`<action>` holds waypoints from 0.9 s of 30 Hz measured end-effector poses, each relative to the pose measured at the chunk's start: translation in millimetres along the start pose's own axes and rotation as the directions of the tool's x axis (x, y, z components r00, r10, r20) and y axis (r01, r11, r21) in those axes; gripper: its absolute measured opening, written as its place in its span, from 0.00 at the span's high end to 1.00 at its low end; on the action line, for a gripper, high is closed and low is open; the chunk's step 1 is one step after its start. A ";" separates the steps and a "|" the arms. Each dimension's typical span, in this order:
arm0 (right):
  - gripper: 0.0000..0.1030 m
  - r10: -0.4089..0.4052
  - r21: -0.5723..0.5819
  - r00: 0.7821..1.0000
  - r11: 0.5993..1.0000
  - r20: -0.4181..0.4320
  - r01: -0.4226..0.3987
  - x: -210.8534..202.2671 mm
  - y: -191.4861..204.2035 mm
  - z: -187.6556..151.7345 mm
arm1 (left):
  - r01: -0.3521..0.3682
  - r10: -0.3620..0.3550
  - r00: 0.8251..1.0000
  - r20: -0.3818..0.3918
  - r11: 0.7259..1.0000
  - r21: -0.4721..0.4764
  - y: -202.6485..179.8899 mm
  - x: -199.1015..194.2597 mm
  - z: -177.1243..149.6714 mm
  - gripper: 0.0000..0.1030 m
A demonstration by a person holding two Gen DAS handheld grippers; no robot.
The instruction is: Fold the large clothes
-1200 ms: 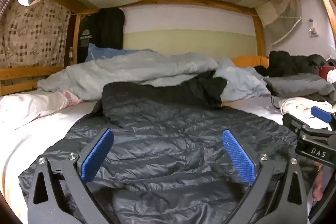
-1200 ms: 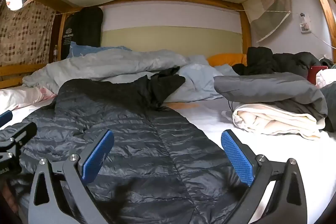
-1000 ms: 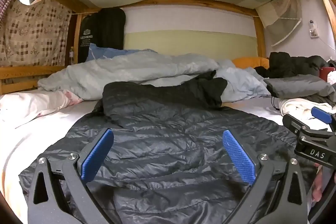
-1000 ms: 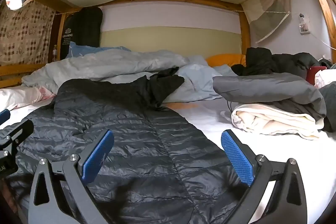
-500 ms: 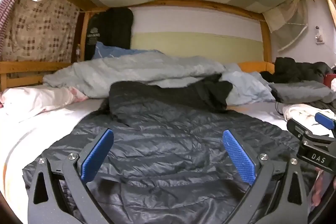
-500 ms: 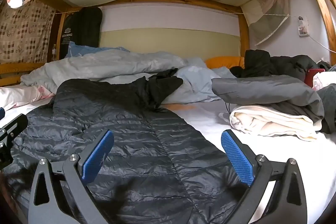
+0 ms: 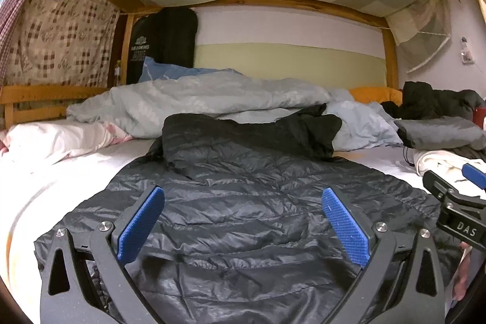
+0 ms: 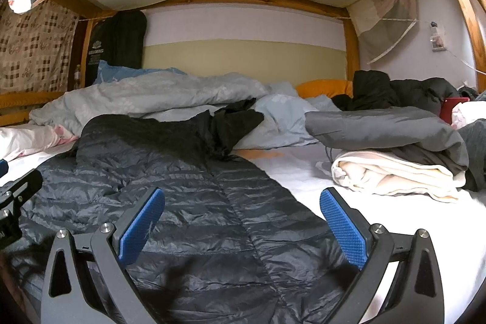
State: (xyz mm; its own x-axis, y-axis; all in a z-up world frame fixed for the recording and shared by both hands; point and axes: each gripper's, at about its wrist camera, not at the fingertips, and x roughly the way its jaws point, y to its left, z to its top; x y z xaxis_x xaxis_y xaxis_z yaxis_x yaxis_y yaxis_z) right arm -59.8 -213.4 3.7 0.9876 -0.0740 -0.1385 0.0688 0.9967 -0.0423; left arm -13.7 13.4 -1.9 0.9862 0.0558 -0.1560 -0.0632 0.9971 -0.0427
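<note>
Quilted dark jacket (image 7: 243,202) lies spread along the mattress (image 8: 303,172), its hem at the near edge and its collar end up against the duvet (image 7: 197,99), with nothing folded yet as far as we can judge. We hold the left gripper (image 7: 243,220) and right gripper (image 8: 243,220) just above the hem, both jaws spread wide and holding nothing. Next, we reckon, each must drop onto the hem and pinch 1 corner.
</note>
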 end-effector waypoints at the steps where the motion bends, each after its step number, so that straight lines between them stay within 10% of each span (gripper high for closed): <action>1: 0.00 0.002 -0.001 1.000 1.000 0.001 -0.002 -0.1 -0.4 0.4 | 0.001 -0.001 1.000 -0.004 1.000 -0.003 0.7 0.7 0.0 0.00; 27: 0.00 0.004 -0.010 1.000 1.000 -0.013 -0.004 5.0 4.2 -2.7 | -0.004 0.004 1.000 -0.015 1.000 0.005 -1.2 1.7 -0.2 0.00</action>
State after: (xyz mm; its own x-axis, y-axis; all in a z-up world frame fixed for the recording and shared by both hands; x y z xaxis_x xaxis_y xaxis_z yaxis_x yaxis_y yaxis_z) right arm -54.9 -209.6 0.2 0.9859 -0.0706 -0.1514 0.0633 0.9966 -0.0521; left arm -12.0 12.2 -2.4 0.9835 0.0594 -0.1706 -0.0667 0.9971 -0.0370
